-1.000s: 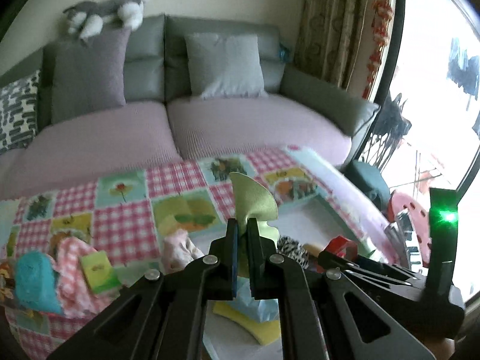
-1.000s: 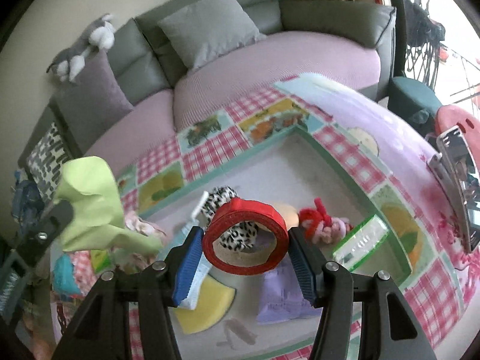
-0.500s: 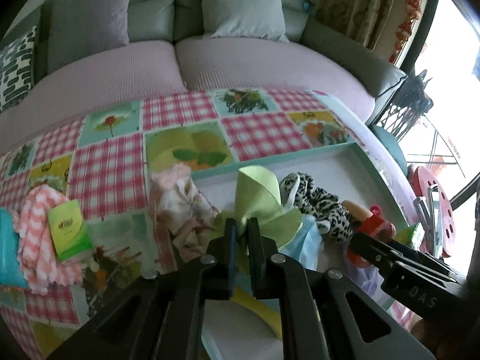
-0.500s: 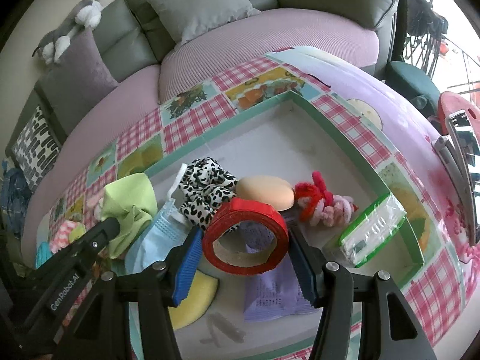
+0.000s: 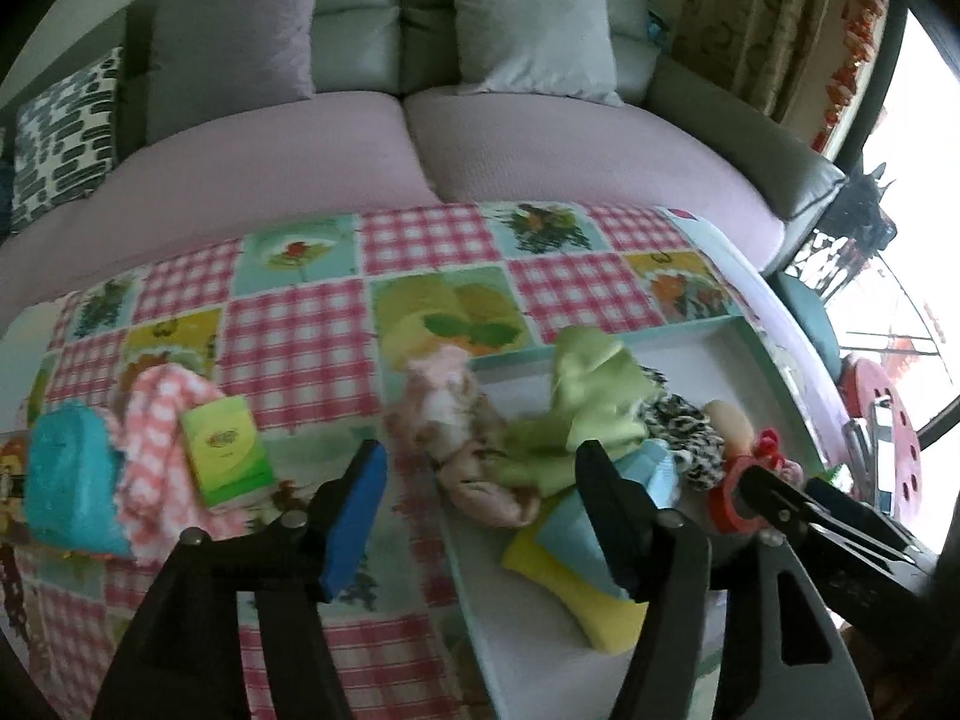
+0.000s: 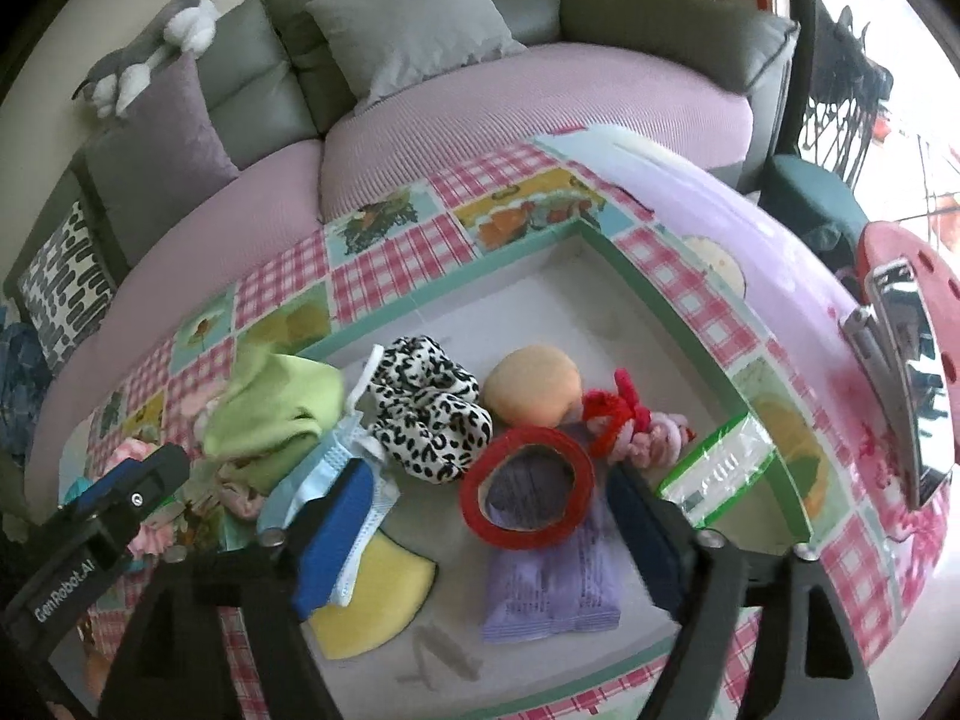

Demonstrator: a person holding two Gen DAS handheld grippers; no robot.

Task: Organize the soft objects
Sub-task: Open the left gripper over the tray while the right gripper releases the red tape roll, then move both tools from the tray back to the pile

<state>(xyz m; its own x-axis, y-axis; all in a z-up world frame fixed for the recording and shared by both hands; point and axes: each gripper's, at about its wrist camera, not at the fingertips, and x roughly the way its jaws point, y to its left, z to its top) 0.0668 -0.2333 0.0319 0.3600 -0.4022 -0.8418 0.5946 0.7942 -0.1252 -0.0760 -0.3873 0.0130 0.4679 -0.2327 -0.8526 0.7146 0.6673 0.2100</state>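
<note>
Left gripper [image 5: 480, 480]: its jaws were opening, already well apart, with nothing pinched between them; the blue pad on the left finger faced bare tablecloth.
Green cloth [image 5: 591, 396]: lay crumpled over the near-left corner of the tray [image 6: 666, 300], partly on the tray's rim, touching the pink rag [image 5: 456, 420] on one side and the leopard-print scrunchie [image 6: 429, 414] on the other. It sat just ahead of the left gripper's right finger, free of both pads.
Right gripper [image 6: 480, 522]: its jaws were also opening; the red tape ring [image 6: 527, 487] lay between them, resting on the purple packet [image 6: 549, 594], and neither pad appeared to press on it.
Tray contents: blue face mask [image 6: 324, 477], yellow sponge [image 6: 375, 603], peach puff [image 6: 531, 384], red-and-pink knitted toy [image 6: 624, 420], green-edged wipes pack [image 6: 714, 468].
Still outside the tray: pink checked cloth [image 5: 159, 420], teal cloth [image 5: 69, 480] and a small green packet [image 5: 225, 450], all on the tablecloth to the left.
Key relation: the loose soft items lay left of the left gripper, well apart from the right one, so the left hand was nearer. The checked cloth's long axis ran roughly toward the camera.
Judgement: both drops looked finished; the next reach probably belonged to the left hand.
</note>
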